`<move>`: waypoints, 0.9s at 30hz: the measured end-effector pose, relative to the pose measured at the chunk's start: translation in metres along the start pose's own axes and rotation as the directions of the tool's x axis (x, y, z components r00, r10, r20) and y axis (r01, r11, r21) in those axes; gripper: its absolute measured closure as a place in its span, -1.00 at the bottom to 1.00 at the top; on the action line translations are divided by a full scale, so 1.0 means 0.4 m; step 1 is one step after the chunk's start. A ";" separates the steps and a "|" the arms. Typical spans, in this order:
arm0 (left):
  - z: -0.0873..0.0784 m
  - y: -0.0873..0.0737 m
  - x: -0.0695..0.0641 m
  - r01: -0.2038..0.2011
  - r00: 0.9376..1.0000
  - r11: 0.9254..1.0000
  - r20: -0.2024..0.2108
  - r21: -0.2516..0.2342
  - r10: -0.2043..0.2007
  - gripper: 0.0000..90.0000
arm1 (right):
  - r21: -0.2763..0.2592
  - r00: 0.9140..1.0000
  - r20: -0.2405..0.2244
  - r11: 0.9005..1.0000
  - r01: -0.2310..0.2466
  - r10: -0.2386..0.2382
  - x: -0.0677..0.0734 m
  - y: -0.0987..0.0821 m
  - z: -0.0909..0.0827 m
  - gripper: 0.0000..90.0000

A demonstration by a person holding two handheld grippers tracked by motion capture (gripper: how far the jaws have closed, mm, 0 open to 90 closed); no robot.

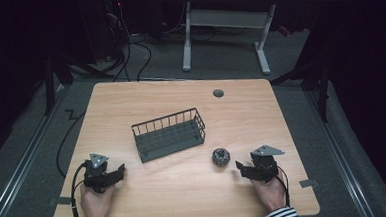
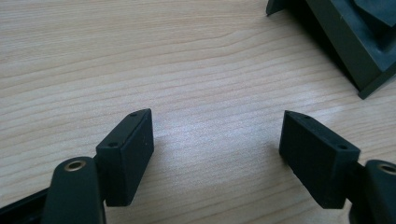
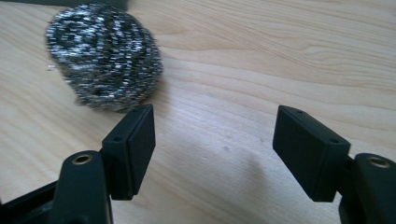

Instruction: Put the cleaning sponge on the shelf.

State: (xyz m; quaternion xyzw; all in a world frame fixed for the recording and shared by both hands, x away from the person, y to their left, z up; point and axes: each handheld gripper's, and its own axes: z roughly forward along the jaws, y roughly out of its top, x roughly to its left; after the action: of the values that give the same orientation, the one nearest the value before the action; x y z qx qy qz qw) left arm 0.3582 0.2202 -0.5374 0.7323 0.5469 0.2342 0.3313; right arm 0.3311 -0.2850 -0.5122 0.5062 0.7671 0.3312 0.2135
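A steel wool scrubber (image 1: 221,157) lies on the wooden table right of centre. A dark wire basket (image 1: 169,134) stands at the table's middle. My right gripper (image 1: 239,166) rests near the front right, open, its tips just right of the scrubber. In the right gripper view the scrubber (image 3: 105,56) lies ahead and left of the open right gripper (image 3: 215,144), outside the gap. My left gripper (image 1: 120,170) rests at the front left, open over bare wood. In the left gripper view the left gripper (image 2: 217,144) holds nothing, and the basket's corner (image 2: 355,51) shows at the upper right.
A round grommet (image 1: 218,93) sits near the table's far edge (image 1: 179,80). Cables (image 1: 78,194) trail from the grippers off the front. Beyond the table stand a white desk frame (image 1: 224,31) and dark floor.
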 end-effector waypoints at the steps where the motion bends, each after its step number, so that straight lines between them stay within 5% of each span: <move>1: 0.000 0.000 0.000 0.000 1.000 1.000 0.000 0.000 0.000 -0.41 | -0.005 1.000 -0.009 1.000 0.003 -0.003 0.004 0.001 -0.004 -0.34; 16: 0.000 0.000 0.001 0.005 1.000 1.000 0.003 -0.001 -0.005 -0.41 | -0.003 0.988 -0.097 0.992 0.123 -0.123 0.086 0.050 -0.016 -0.47; 27: -0.001 0.000 0.002 0.007 1.000 1.000 0.005 -0.002 -0.007 -0.41 | 0.038 0.987 -0.108 0.992 0.124 -0.119 0.097 0.081 0.033 -0.53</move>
State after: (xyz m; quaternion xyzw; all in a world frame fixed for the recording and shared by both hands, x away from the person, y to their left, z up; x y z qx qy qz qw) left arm 0.3582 0.2212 -0.5373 0.7307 0.5483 0.2318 0.3343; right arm 0.3451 -0.2368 -0.4975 0.4448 0.8141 0.3265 0.1811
